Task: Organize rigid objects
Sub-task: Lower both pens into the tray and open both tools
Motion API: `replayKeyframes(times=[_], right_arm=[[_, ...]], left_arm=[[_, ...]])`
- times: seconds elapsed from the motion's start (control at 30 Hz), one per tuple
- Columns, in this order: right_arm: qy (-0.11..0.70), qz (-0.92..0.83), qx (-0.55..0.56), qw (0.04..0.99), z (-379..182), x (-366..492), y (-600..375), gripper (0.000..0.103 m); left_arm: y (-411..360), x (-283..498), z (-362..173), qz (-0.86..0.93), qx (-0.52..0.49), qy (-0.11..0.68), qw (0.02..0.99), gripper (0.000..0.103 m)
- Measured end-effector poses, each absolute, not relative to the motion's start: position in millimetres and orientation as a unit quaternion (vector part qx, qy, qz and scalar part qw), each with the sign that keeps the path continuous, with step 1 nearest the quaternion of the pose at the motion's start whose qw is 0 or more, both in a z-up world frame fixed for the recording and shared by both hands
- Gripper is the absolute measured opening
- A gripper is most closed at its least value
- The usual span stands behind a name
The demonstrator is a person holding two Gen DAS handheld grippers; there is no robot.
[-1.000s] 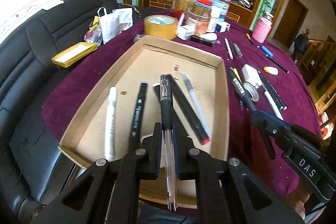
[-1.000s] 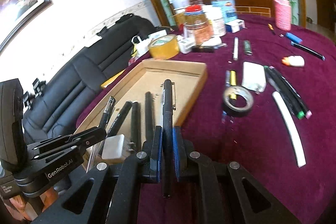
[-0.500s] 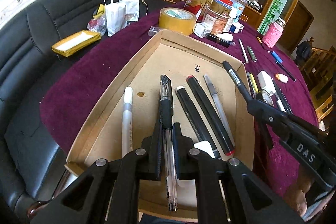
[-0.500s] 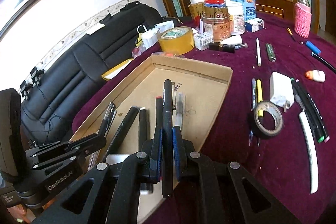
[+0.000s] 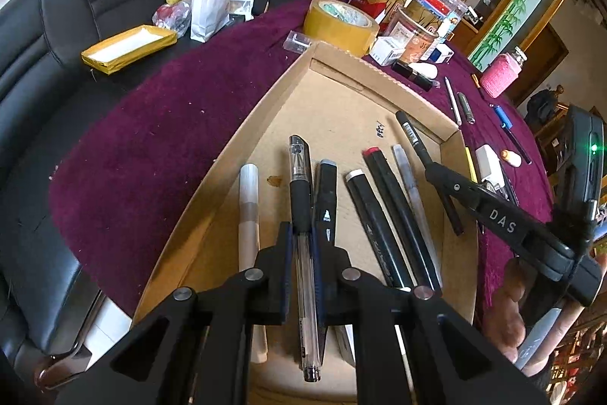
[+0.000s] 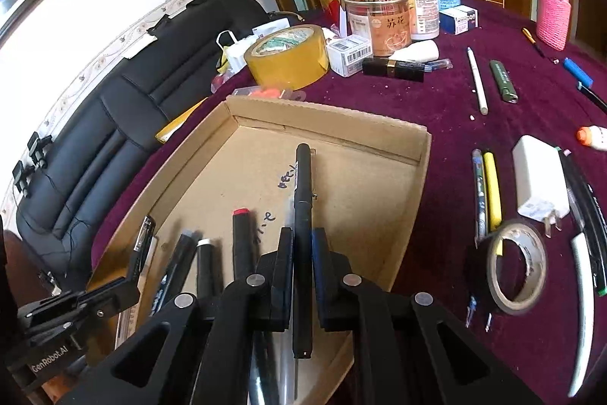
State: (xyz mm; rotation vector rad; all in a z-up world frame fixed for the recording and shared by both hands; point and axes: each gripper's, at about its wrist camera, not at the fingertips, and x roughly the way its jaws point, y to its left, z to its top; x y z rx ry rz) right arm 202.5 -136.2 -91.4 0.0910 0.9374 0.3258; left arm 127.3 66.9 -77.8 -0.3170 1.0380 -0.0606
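Observation:
A shallow cardboard tray [image 5: 265, 109] [image 6: 402, 128] lies on the purple tablecloth. It holds a white pen [image 5: 248, 204] and several black markers [image 5: 394, 211]. My left gripper [image 5: 301, 234] is shut on a clear gel pen with a black grip [image 5: 299, 185], held over the tray's near left part. My right gripper [image 6: 302, 241] is shut on a black pen [image 6: 302, 200], held over the tray's right part, and also shows in the left wrist view [image 5: 432, 169].
Loose items lie on the cloth right of the tray: a black tape roll [image 6: 516, 272], a white charger [image 6: 538, 181], yellow and blue pens [image 6: 491, 188], markers. A yellow tape roll [image 6: 288, 57], jars and boxes stand behind. A black sofa [image 5: 57, 37] is left.
Both grippers have moved forward over the tray with their pens. The right gripper's black pen came from beside the tray to above its right part.

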Motion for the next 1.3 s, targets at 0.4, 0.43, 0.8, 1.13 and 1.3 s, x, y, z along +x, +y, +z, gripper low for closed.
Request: replayKeyframes(times=[0.4,0.43,0.8,1.13,1.3], right_arm=[[0.434,0.151,0.005,0.888,-100,197,-128,0.009],[0.434,0.152,0.006,0.888,-100,197,-128,0.01],[0.433,0.147,0.0,0.89,-100,197,-127,0.01],[0.428,0.148,0.009,0.892,-99,195,-130,0.01],[0.423,0.161,0.035,0.891,-96,194,-135,0.011]], left_arm=[[59,162,-88,-0.013,-0.09,0.517,0.851,0.01],[60,165,-90,-0.012,-0.09,0.52,0.85,0.01],[56,168,-94,-0.006,-0.067,0.519,0.852,0.01],[60,163,-89,-0.002,-0.076,0.508,0.858,0.028],[58,158,-84,0.004,-0.075,0.499,0.863,0.039]])
